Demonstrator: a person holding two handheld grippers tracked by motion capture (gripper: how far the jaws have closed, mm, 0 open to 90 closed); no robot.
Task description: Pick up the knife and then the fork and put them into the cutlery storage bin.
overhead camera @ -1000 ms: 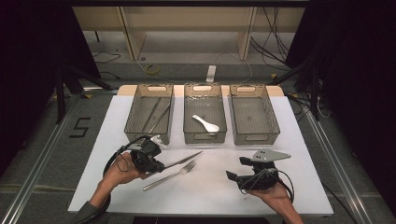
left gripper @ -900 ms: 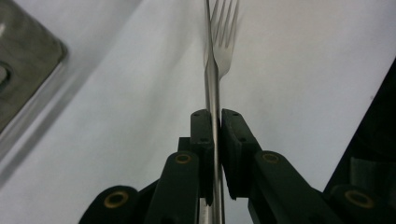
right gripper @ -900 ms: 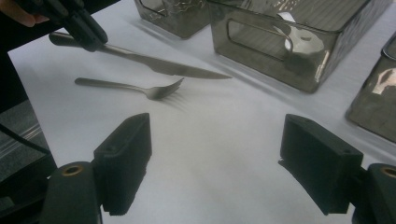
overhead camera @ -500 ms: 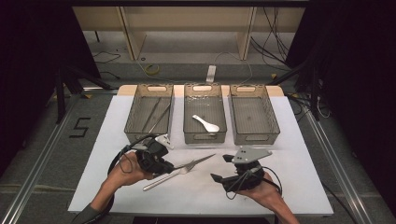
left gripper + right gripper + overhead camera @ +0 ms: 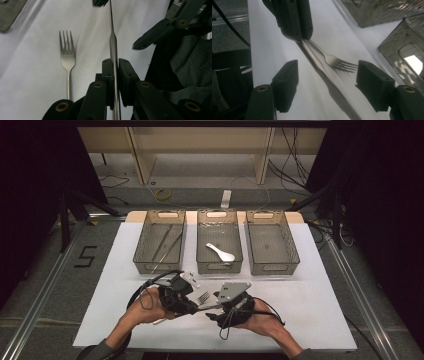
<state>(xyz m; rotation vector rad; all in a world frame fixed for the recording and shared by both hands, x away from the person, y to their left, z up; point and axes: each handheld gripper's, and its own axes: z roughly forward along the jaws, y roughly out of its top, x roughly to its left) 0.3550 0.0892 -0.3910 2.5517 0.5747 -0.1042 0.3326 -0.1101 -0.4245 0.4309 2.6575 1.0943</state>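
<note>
While left gripper (image 5: pixel 113 75) clamps knife (image 5: pixel 113 45), floor mark (image 5: pixel 86 256) reads "5".

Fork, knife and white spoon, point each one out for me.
fork (image 5: pixel 67 58), left gripper view, on the neck below the tines
knife (image 5: pixel 113 46), left gripper view, on the metal just above the claw
white spoon (image 5: pixel 220 252), high view, on its middle

Dim, soft-focus views; dark surroundings
</note>
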